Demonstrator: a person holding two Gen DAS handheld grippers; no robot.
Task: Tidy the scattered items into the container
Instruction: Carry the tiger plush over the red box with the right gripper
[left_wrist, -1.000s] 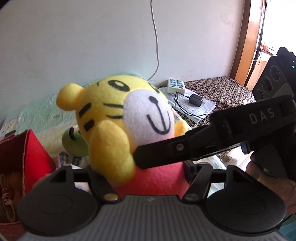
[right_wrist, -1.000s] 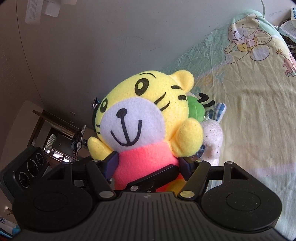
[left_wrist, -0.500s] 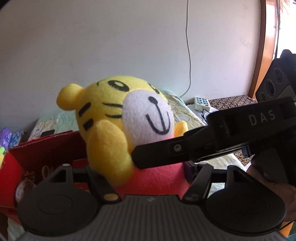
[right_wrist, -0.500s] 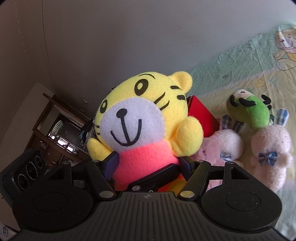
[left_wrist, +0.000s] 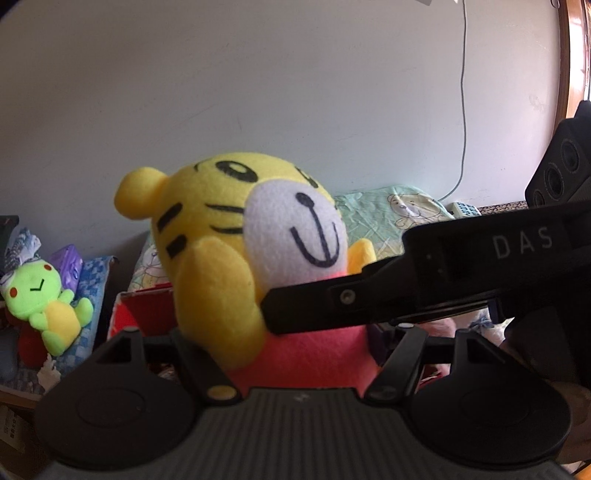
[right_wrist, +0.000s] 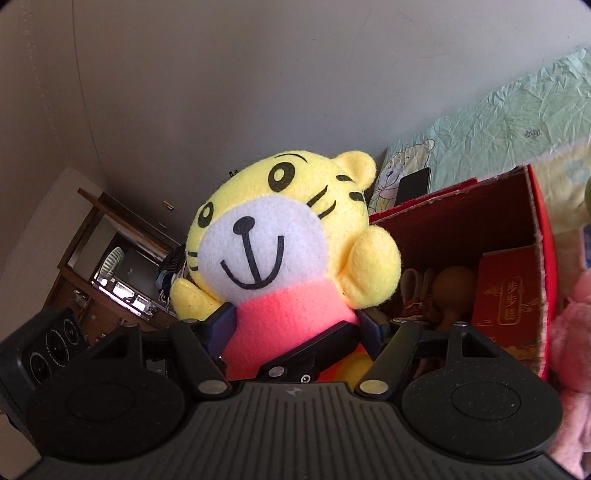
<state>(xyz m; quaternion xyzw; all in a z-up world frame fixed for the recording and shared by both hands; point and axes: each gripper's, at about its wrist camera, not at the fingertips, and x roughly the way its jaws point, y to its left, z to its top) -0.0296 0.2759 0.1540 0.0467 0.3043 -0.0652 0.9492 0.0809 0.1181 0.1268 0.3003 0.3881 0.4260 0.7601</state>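
"DAS" is printed on the right tool (left_wrist: 522, 245). Both tools, left tool (left_wrist: 303, 354) included, are clamped on the yellow plush tiger in pink shirt (right_wrist: 284, 243). Just right of the right tool, the open red cardboard box (right_wrist: 539, 225) holds a red packet with gold Chinese characters (right_wrist: 508, 295).

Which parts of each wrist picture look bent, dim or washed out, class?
Left wrist view: the wall cable and door frame bow with fisheye distortion; the tiger plush, gripped by the left hand-held gripper, is evenly lit. Right wrist view: the wall is dim, corners vignette black, the red box leans, the plush in the right hand-held gripper stays sharp.
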